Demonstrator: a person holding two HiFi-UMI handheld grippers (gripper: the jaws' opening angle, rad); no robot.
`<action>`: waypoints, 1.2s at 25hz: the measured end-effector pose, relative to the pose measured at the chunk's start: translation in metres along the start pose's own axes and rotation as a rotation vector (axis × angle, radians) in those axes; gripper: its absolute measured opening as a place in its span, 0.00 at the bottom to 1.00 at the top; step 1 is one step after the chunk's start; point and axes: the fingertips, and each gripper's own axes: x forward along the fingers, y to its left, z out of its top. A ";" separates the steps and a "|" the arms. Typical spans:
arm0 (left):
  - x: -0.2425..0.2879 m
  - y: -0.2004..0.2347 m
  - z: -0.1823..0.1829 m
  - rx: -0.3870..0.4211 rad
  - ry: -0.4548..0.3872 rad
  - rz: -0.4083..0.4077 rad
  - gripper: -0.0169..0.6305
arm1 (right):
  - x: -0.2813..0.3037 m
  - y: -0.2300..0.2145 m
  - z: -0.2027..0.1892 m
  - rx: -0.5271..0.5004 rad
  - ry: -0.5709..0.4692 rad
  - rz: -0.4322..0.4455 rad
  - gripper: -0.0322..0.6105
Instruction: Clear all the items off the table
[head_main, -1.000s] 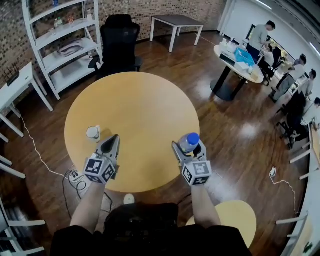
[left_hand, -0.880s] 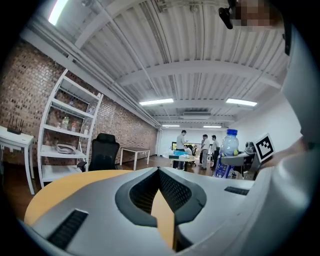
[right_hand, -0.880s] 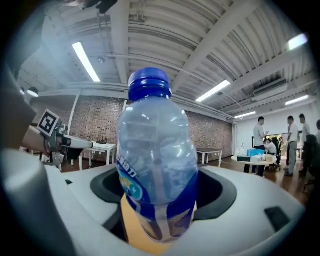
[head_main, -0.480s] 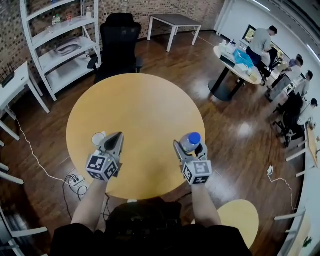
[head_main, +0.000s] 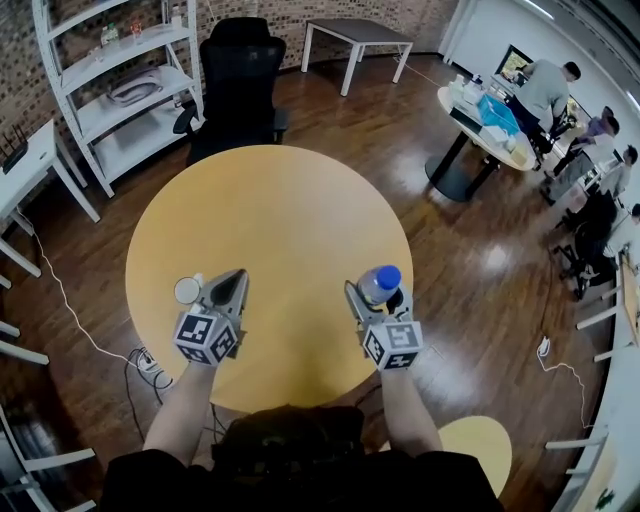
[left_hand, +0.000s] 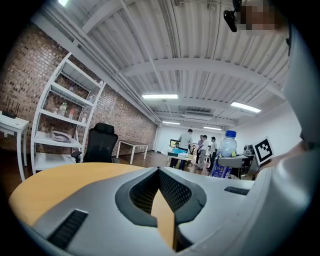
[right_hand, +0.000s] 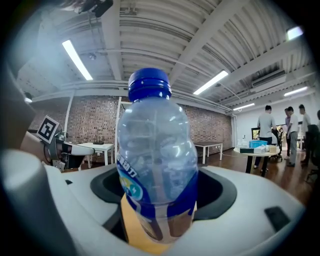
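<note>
A clear plastic bottle with a blue cap and blue label stands upright between the jaws of my right gripper, which is shut on its lower body over the round yellow table. In the right gripper view the bottle fills the middle, held by my right gripper. My left gripper is shut with nothing in it, its jaws pressed together over the tabletop. A small white cup stands on the table just left of the left gripper.
A black office chair stands behind the table, white shelves at the far left. Several people sit and stand round another table at the right. Cables and a power strip lie on the wooden floor.
Both grippers have moved forward over the table, the right one carrying the bottle. The white cup, earlier ahead of the left gripper's tips, now stands beside them.
</note>
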 end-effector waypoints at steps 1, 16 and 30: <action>0.002 0.001 -0.006 -0.007 0.014 0.005 0.03 | 0.003 0.001 -0.005 0.008 0.007 0.008 0.65; 0.030 0.017 -0.097 -0.062 0.237 0.072 0.03 | 0.048 -0.016 -0.109 0.122 0.175 0.070 0.65; 0.032 0.025 -0.133 -0.077 0.312 0.096 0.03 | 0.066 -0.041 -0.150 0.118 0.167 -0.053 0.66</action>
